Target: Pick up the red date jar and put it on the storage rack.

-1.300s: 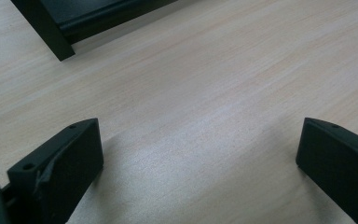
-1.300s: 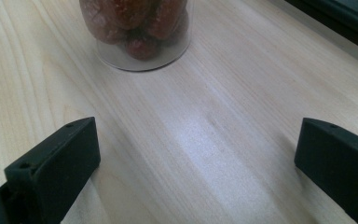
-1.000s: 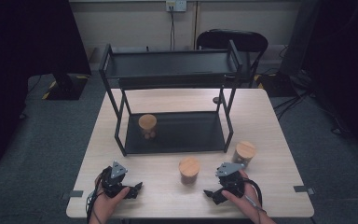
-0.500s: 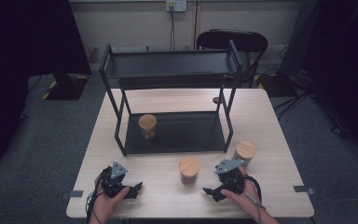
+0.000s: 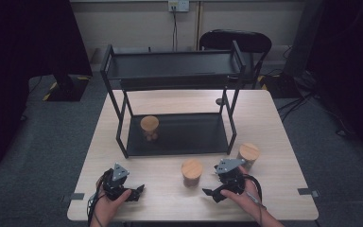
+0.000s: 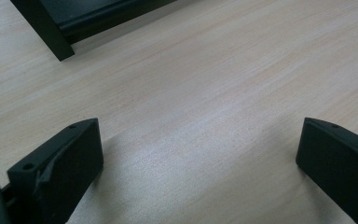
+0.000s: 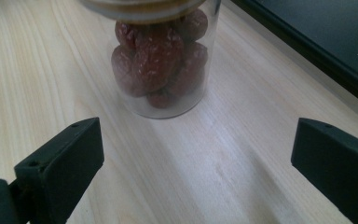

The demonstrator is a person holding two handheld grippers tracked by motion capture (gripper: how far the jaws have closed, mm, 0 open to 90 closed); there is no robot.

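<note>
Your right tongs (image 5: 212,194) have jaws apart, nothing between them; they have just closed slightly. The clear glass jar with a round wooden lid (image 5: 192,172), full of dried red dates, stands upright near the desk's (image 5: 274,142) front edge, directly ahead of those jaws. The left tongs (image 5: 137,191), also apart and empty, lie farther off.

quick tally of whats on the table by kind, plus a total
jars with wooden lids: 3 (on the shelf's lower tier, middle of the table, right one)
black two-tier shelf: 1
hand-held grippers: 2 (left, right)
total: 6
</note>
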